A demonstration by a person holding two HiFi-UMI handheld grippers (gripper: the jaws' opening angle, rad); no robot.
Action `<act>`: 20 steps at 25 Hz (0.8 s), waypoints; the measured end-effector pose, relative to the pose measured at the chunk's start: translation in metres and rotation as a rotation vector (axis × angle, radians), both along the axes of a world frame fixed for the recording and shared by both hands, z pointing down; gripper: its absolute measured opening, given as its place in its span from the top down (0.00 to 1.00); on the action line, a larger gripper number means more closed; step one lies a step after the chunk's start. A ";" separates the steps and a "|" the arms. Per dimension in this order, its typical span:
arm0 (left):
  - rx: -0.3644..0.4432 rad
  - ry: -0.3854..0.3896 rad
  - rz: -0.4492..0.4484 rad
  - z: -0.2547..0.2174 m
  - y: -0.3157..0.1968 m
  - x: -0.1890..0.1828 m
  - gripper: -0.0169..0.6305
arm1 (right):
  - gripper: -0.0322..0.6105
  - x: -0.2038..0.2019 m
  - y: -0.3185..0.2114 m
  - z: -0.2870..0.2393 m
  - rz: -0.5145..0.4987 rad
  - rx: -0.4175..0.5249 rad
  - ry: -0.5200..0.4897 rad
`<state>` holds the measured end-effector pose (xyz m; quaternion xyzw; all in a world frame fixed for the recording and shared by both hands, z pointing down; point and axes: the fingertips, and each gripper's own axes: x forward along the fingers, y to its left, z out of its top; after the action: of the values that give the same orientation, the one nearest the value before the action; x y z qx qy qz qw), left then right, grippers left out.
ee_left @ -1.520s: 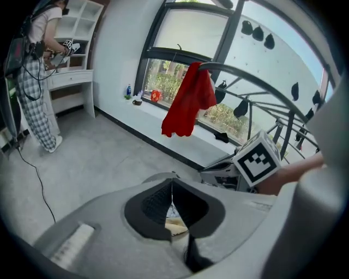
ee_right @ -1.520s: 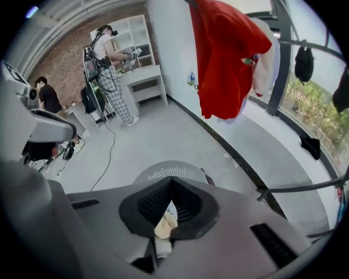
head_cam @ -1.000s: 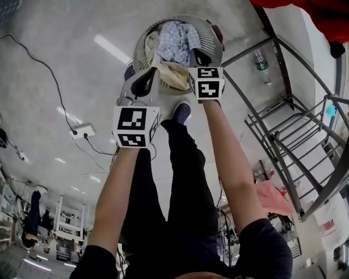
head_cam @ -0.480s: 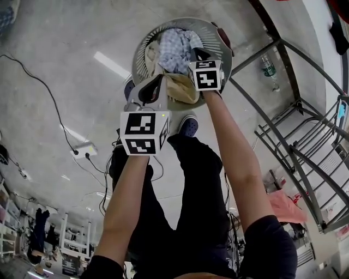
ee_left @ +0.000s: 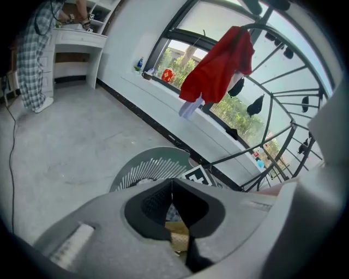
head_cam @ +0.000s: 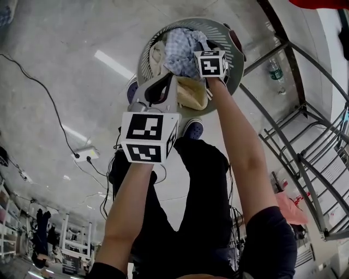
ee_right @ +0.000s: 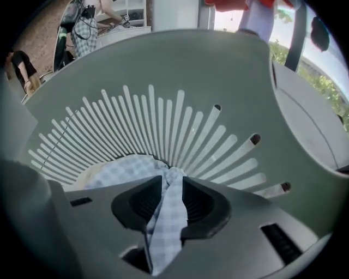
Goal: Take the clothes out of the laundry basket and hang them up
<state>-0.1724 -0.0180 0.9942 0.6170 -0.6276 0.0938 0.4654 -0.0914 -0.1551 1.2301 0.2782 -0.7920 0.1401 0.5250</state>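
While the left gripper [ee_left: 172, 188] hangs shut and empty with the basket [ee_left: 143, 170] ahead of it, the right gripper [ee_right: 173, 184], nearer and inside the basket, has just opened its jaws narrowly round a fold of checked cloth [ee_right: 120, 163] lying along them, the rest heaped just beyond its tips

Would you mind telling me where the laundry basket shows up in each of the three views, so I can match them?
Head view: the laundry basket sits at top centre, on the floor.
Left gripper view: lower centre, slatted wall showing.
Right gripper view: its slatted wall fills most of the picture.
Shared landmark: the hanging red garment, top right in the head view, upper right of centre in the left gripper view, top edge in the right gripper view.
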 end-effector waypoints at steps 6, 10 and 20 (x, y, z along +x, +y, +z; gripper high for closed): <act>0.040 0.044 0.048 -0.010 -0.025 -0.009 0.94 | 0.75 -0.006 -0.017 0.044 -0.081 -0.004 0.077; 0.053 0.049 0.084 -0.013 -0.031 -0.020 0.94 | 0.75 -0.012 -0.017 0.068 -0.108 -0.009 0.136; 0.026 0.078 0.046 0.002 -0.021 -0.023 0.94 | 0.94 0.002 -0.027 0.018 -0.039 0.055 0.100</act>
<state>-0.1951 -0.0395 0.9962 0.6404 -0.5958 0.0724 0.4792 -0.0896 -0.1818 1.2479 0.2838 -0.7737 0.0941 0.5586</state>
